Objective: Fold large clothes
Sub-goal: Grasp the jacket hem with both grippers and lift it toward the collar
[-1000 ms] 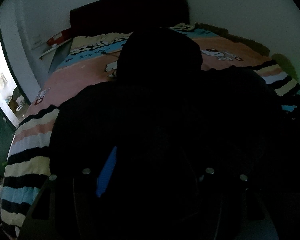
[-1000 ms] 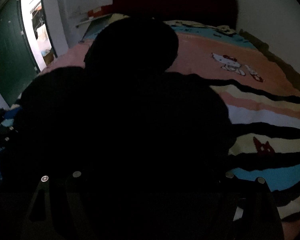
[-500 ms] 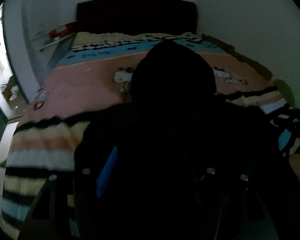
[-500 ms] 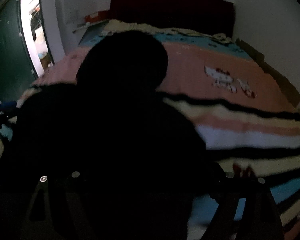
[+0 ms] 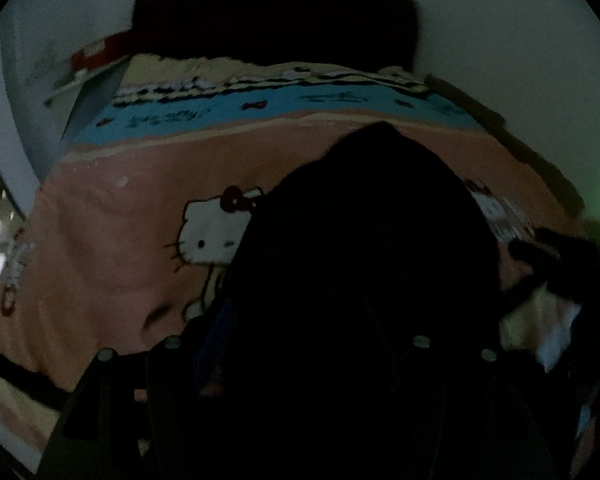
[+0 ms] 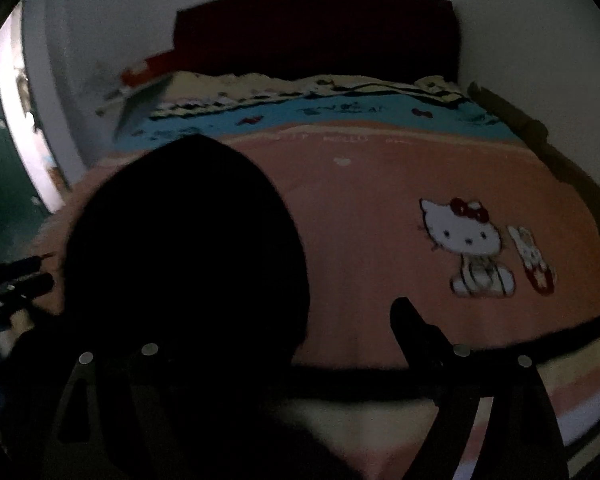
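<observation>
A large black hooded garment [image 5: 364,248] lies on the bed, its hood pointing toward the headboard. It also shows in the right wrist view [image 6: 188,248]. My left gripper [image 5: 300,360] is buried in the dark cloth, so its jaws cannot be made out. My right gripper [image 6: 284,344] is low over the garment's right edge. Its right finger [image 6: 416,332] shows against the pink blanket; the left one is lost in the black cloth. The other gripper shows at the left edge of the right wrist view [image 6: 16,280].
The bed carries a pink, blue and striped cartoon-cat blanket [image 6: 380,184]. A dark red headboard [image 6: 316,32] stands against the white wall. A lit doorway [image 6: 16,120] is at the left. The room is dim.
Both grippers have moved up the bed toward the headboard, carrying the garment's lower part over its upper part. Much more pink blanket shows now; the striped part has dropped out of view.
</observation>
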`<state>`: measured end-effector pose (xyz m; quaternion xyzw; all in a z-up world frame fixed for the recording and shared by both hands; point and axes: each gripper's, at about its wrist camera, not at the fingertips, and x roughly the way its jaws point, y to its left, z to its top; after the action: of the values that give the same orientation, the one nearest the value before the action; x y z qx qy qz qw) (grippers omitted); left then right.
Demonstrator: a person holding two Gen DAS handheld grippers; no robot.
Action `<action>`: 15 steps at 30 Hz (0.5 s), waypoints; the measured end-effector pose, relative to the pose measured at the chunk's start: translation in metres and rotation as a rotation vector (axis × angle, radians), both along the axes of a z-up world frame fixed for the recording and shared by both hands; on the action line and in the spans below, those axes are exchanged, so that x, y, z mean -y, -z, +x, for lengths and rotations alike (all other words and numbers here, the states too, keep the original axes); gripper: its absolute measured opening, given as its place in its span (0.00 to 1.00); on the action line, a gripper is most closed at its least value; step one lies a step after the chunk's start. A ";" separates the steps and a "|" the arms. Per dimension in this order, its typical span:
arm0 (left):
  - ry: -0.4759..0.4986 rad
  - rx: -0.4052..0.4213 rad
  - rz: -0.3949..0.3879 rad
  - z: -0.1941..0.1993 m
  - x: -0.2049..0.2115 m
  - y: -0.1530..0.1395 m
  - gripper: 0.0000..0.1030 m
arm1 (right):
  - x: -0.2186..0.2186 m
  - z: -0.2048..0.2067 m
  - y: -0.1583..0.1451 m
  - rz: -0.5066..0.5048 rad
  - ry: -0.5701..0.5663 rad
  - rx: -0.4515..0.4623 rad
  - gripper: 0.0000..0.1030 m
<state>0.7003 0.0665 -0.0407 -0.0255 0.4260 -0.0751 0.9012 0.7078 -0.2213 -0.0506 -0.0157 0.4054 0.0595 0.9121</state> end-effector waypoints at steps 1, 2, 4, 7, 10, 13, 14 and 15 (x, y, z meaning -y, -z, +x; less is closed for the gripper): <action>-0.008 -0.005 -0.011 0.010 0.000 0.004 0.61 | -0.004 0.014 0.005 0.003 0.012 -0.005 0.83; -0.013 -0.008 -0.015 0.019 0.001 0.009 0.61 | -0.005 0.022 0.009 0.013 0.018 -0.006 0.83; -0.016 -0.001 0.002 0.033 0.006 0.019 0.61 | -0.012 0.042 0.019 0.045 0.020 -0.007 0.84; -0.026 -0.009 0.019 0.049 0.010 0.035 0.61 | -0.021 0.060 0.033 0.040 0.019 -0.004 0.84; -0.036 -0.018 0.026 0.056 0.013 0.045 0.58 | -0.025 0.073 0.047 0.037 0.019 -0.014 0.77; -0.029 -0.019 0.022 0.058 0.014 0.047 0.34 | -0.030 0.079 0.053 0.052 -0.015 -0.029 0.34; -0.031 -0.017 0.021 0.057 0.013 0.046 0.25 | -0.030 0.080 0.054 0.056 -0.018 -0.031 0.29; -0.036 -0.009 0.021 0.054 0.011 0.043 0.18 | -0.030 0.078 0.052 0.063 -0.024 -0.027 0.20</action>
<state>0.7546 0.0556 -0.0841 -0.0241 0.4304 -0.0543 0.9007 0.7856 -0.1911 -0.1027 0.0087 0.4155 0.0835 0.9057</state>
